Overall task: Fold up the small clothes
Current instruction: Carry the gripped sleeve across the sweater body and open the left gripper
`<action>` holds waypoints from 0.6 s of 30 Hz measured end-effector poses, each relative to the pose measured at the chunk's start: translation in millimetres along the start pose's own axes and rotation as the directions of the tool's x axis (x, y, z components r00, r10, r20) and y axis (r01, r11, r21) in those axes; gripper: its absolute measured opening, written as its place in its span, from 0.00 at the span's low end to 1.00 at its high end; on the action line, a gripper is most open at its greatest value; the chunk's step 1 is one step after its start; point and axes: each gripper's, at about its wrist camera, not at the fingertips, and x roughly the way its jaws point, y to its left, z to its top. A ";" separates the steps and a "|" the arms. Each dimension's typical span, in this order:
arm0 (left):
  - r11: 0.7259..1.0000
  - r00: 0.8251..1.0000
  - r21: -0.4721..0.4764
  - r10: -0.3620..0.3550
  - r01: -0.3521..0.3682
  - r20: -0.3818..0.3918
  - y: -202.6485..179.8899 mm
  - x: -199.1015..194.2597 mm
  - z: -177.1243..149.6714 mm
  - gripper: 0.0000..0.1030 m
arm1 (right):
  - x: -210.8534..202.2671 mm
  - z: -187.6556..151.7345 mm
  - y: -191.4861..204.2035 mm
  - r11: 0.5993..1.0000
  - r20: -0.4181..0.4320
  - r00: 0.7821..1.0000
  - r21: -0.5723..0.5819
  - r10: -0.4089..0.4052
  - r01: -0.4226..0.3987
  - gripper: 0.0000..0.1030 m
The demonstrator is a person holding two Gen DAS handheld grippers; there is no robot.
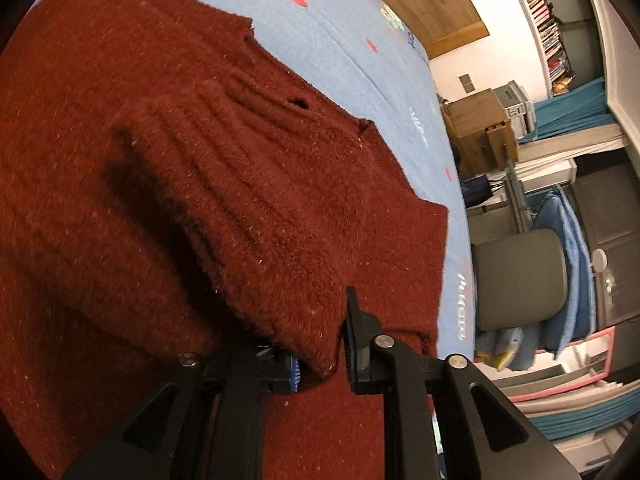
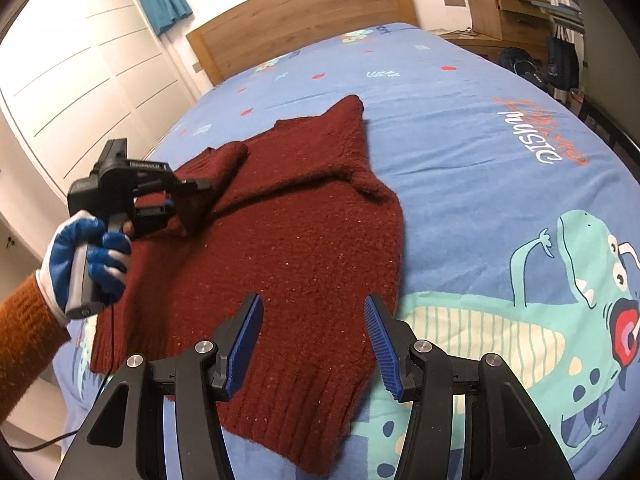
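A dark red knitted sweater point(image 2: 304, 240) lies spread on the blue bedsheet point(image 2: 480, 160). My left gripper point(image 1: 320, 344) is shut on the ribbed sleeve cuff point(image 1: 312, 340) and holds the sleeve lifted across the sweater body point(image 1: 120, 160). In the right wrist view the left gripper point(image 2: 188, 204) shows at the sweater's left side, held by a blue-gloved hand point(image 2: 92, 256). My right gripper point(image 2: 312, 328) is open and empty, hovering above the sweater's ribbed hem point(image 2: 288, 400).
The wooden headboard point(image 2: 304, 12) and white wardrobe doors point(image 2: 80, 72) stand at the back. A wooden cabinet point(image 2: 504, 4) and dark bags point(image 2: 560, 60) stand right of the bed. A grey round bin point(image 1: 524, 276) and blue cushions point(image 1: 568, 268) stand beside the bed.
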 end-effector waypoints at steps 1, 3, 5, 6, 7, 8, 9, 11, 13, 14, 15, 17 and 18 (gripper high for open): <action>1.000 1.000 -0.006 -0.010 0.010 0.004 -6.3 -1.6 7.1 0.16 | 0.6 0.4 1.0 1.000 0.000 1.000 -0.001 -0.001 0.001 0.53; 0.999 0.999 -0.023 -0.030 0.031 0.024 -7.0 -14.5 17.7 0.20 | 2.1 1.8 2.2 1.000 0.001 1.000 -0.002 0.001 -0.001 0.53; 0.998 0.998 -0.047 -0.044 0.047 0.050 -5.0 -24.8 26.7 0.24 | 2.7 2.2 3.5 1.000 0.003 1.000 -0.005 0.004 -0.004 0.53; 0.996 0.997 -0.066 -0.050 0.054 0.066 0.3 -31.6 28.0 0.25 | 3.4 2.5 4.6 1.000 0.003 1.000 -0.006 0.005 -0.005 0.53; 0.995 0.996 -0.081 -0.054 0.060 0.075 -2.7 -33.0 38.2 0.25 | 3.9 2.5 5.2 1.000 0.003 1.000 -0.007 0.006 -0.006 0.53; 0.992 0.994 -0.106 -0.063 0.073 0.093 2.7 -38.8 40.7 0.25 | 4.5 2.4 5.8 1.000 0.001 1.000 -0.008 0.007 -0.007 0.53; 0.990 0.993 -0.119 -0.065 0.077 0.103 2.4 -37.6 47.2 0.26 | 5.3 2.1 6.3 1.000 0.000 1.000 -0.009 0.008 -0.008 0.53; 0.988 0.990 -0.140 -0.048 0.066 0.129 5.3 -39.2 57.3 0.26 | 6.3 1.6 6.6 1.000 -0.002 1.000 -0.010 0.008 -0.008 0.53; 0.985 0.989 -0.167 -0.019 0.044 0.148 7.7 -34.0 64.4 0.24 | 6.6 1.2 6.2 1.000 -0.004 1.000 -0.010 0.006 -0.006 0.53; 0.982 0.988 -0.185 -0.014 0.042 0.154 10.0 -32.0 68.3 0.24 | 6.5 1.0 5.7 1.000 -0.004 1.000 -0.009 0.005 -0.005 0.53; 0.980 0.987 -0.193 -0.021 0.051 0.156 13.0 -29.2 67.1 0.19 | 5.5 0.4 5.5 1.000 -0.003 1.000 -0.007 0.004 -0.004 0.53; 0.980 0.987 -0.184 -0.052 0.080 0.154 8.6 -22.2 66.3 0.07 | 3.7 -0.6 3.2 1.000 -0.001 1.000 -0.003 0.001 -0.001 0.53; 0.981 0.986 -0.167 -0.072 0.097 0.151 3.3 -19.6 64.4 0.07 | 3.2 -1.1 2.1 1.000 0.000 1.000 0.000 0.000 0.000 0.53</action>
